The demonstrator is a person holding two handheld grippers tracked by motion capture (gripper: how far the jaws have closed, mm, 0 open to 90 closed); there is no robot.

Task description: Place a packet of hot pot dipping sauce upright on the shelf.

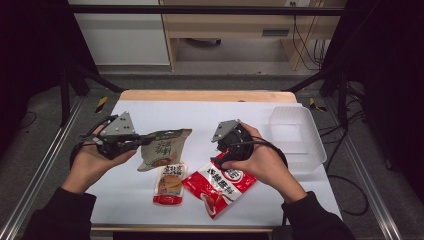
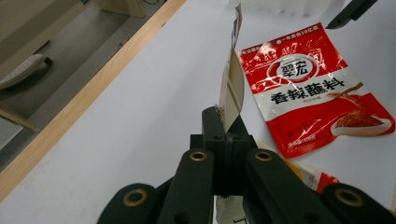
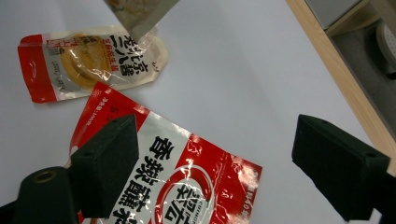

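Observation:
My left gripper [image 1: 141, 141] is shut on the edge of a grey-brown food pouch [image 1: 164, 148] and holds it off the white table. In the left gripper view the jaws [image 2: 223, 122] pinch that pouch [image 2: 232, 86], which stands edge-on. My right gripper [image 1: 224, 159] hovers over a red sauce pouch [image 1: 220, 184] that lies flat. In the right gripper view its jaws [image 3: 222, 163] stand wide open with the red pouch [image 3: 187, 186] beneath them and nothing between the pads. A small red and white pouch [image 1: 170, 183] lies to the left of the red one.
A clear plastic tub [image 1: 296, 137] stands at the table's right side, beyond my right hand. The table's far edge is a wooden strip [image 1: 207, 96]. Bare white surface [image 1: 200, 117] lies behind the pouches.

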